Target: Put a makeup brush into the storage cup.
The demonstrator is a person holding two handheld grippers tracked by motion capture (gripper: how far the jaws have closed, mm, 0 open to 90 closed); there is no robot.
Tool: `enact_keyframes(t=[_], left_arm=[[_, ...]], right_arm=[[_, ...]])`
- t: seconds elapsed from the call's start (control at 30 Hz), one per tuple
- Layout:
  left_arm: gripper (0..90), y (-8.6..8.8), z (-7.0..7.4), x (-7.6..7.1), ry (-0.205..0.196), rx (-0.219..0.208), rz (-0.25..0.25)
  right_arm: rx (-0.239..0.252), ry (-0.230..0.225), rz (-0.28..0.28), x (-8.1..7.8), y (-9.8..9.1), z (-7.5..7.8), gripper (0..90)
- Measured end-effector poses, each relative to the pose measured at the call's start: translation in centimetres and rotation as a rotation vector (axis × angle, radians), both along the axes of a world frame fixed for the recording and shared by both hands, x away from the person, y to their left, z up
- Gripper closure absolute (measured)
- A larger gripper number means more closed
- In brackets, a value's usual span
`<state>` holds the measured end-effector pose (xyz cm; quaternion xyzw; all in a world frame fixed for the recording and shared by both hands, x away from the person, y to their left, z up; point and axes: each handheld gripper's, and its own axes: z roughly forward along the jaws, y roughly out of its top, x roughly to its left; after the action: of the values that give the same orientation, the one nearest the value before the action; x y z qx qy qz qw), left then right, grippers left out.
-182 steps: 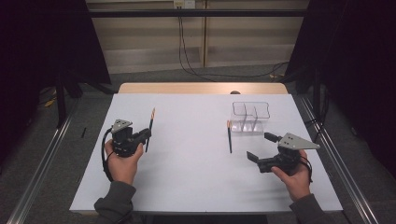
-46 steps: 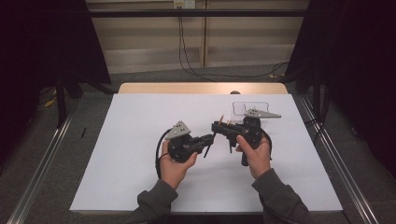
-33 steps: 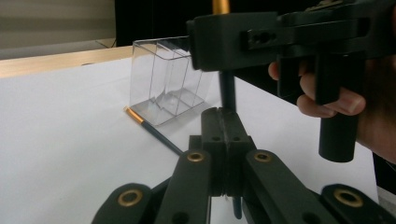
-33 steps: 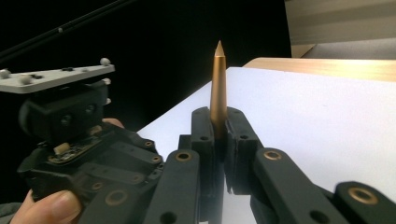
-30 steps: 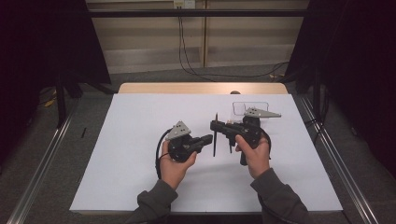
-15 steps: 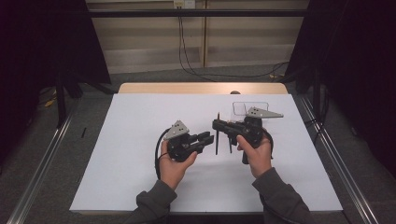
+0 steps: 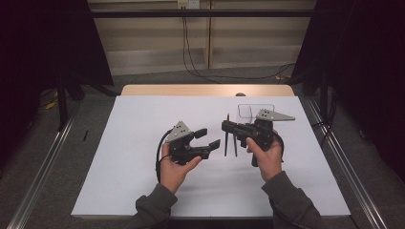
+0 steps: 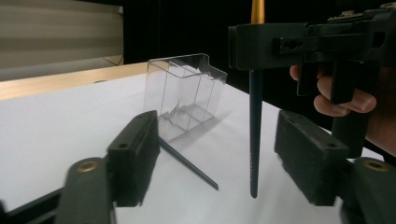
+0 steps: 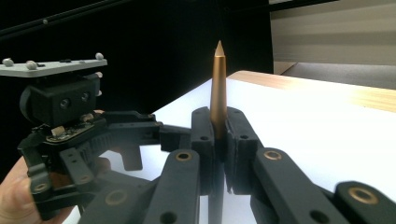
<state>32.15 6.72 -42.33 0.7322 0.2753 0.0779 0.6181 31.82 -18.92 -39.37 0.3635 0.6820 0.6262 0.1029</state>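
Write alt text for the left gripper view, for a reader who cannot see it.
A dark, slender pencil with a gold upper end hangs upright, clamped in the right gripper above the white table. The left gripper, its black jaws open, frames it from below. A second dark pencil lies by a clear plastic compartment box.

- Your right tongs (image 9: 218, 154) look like matt black plastic with brass-coloured pivot rings, and they clamp a brush (image 9: 218, 88) whose tip has a smooth coppery metallic sheen.
- The brush's lower handle looks glossy, dark and lacquered.
- Your left tongs (image 8: 224, 154) show the same matt black plastic.
- The box (image 8: 187, 93) is clear, glossy plastic.
- The table (image 7: 143, 124) has a matt white sheet over pale wood.
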Motion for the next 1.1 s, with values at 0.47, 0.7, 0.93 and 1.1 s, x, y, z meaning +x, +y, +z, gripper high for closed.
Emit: enact_keyframes(t=[0.47,0.7,0.93,1.1], left_arm=[[0.9,0.5,-0.1,0.3,-0.041,-0.004,-0.026],[0.0,0.8,-0.1,0.3,-0.047,-0.019,-0.085],[0.0,2.1,-0.1,0.1,-0.059,0.019,-0.092],[0.0,3.3,0.0,0.0,-0.046,0.023,-0.085]], right_arm=[[-0.010,-0.018,0.002,-0.2,-0.5,0.1,83.9],[-0.013,-0.026,0.000,-0.2,-0.8,0.2,83.9],[-0.012,-0.033,-0.003,-0.3,-1.2,0.2,83.9],[-0.013,-0.032,-0.002,-0.3,-1.2,0.1,83.9]])
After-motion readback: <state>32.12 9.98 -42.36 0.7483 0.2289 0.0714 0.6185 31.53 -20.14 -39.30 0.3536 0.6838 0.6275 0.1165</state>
